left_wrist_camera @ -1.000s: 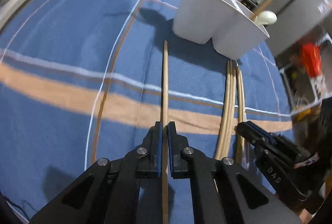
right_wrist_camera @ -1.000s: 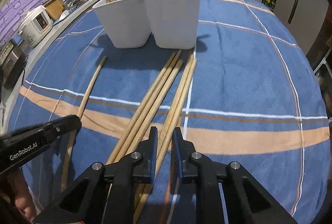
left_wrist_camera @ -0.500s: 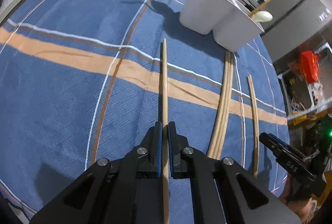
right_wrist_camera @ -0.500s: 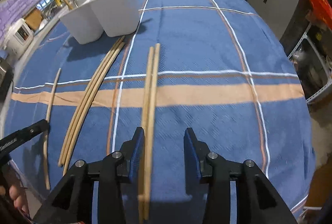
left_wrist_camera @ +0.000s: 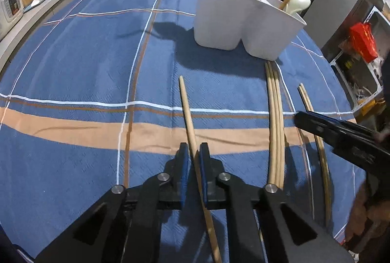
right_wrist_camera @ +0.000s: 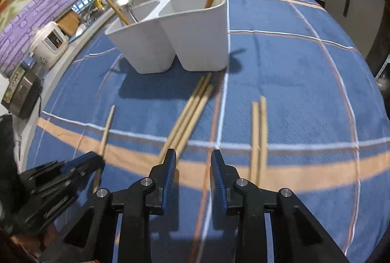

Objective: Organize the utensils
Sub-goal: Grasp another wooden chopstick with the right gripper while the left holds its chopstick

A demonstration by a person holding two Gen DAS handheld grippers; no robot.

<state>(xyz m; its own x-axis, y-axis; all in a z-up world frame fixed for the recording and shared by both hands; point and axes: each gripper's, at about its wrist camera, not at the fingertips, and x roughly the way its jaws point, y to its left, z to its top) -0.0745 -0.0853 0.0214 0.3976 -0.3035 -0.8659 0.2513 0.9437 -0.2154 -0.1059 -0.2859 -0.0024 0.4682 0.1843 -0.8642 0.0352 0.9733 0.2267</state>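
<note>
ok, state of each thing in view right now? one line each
left tool: shut on single chopstick
right tool: open, nothing between the pads
bundle of three chopsticks: flat on tablecloth
pair of chopsticks: flat on tablecloth, apart from bundle
white utensil holder: upright, utensils inside

Six loose chopsticks (right_wrist_camera: 192,104) on the cloth, one white two-compartment holder (right_wrist_camera: 170,43), two tongs (right_wrist_camera: 193,165)

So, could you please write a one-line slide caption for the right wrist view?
Right gripper open and empty above the blue plaid tablecloth, between a bundle of three chopsticks and a pair.
</note>
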